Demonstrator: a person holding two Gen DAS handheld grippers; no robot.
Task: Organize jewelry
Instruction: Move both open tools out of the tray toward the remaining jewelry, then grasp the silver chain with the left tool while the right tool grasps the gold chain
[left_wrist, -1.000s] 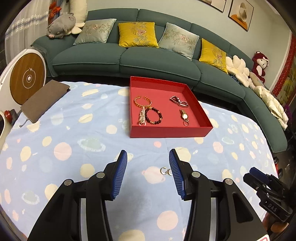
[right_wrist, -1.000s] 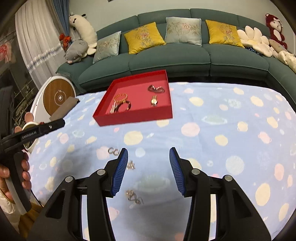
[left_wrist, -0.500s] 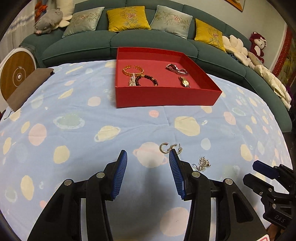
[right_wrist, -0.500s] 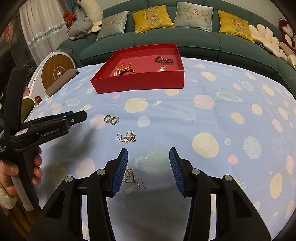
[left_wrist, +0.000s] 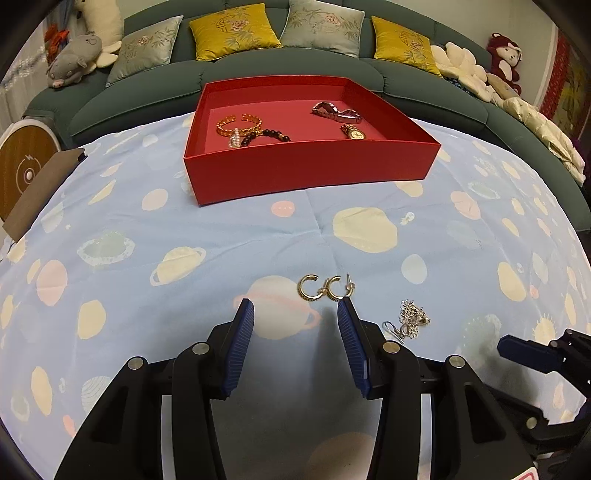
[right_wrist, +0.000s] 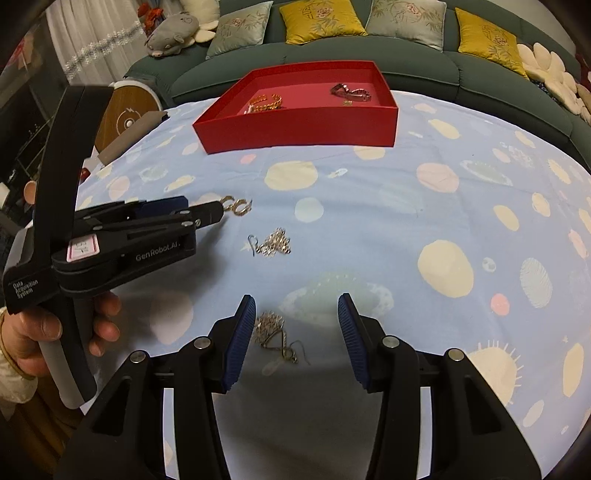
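Both tools are tipped down toward the table, which I take as lining up for a pick. The left gripper (left_wrist: 295, 310) has its jaws parted with nothing between them, its tips just short of the gold hoop earrings (left_wrist: 325, 288); from the other side its nose nearly touches them, though I cannot tell whether it does. The right gripper (right_wrist: 297, 306) is likewise parted and empty, with a silver drop earring (right_wrist: 275, 336) lying just inside its left pad (right_wrist: 240, 339) on the cloth.

The loose pieces sit near the table's front edge, probably because they are still waiting to go in the red tray (left_wrist: 314, 173), which stands toward the far edge by the sofa (left_wrist: 258, 70).

Counted on the tablecloth (left_wrist: 184, 240): two gold hoops touching each other, and two silver dangling earrings, the second one (right_wrist: 271, 242) between the hoops and the first. In the tray: one gold chain bracelet (left_wrist: 238, 123), one dark bead bracelet (left_wrist: 267, 134), a small pearl piece, a dark red watch (left_wrist: 336, 110) and a gold watch (left_wrist: 354, 133).
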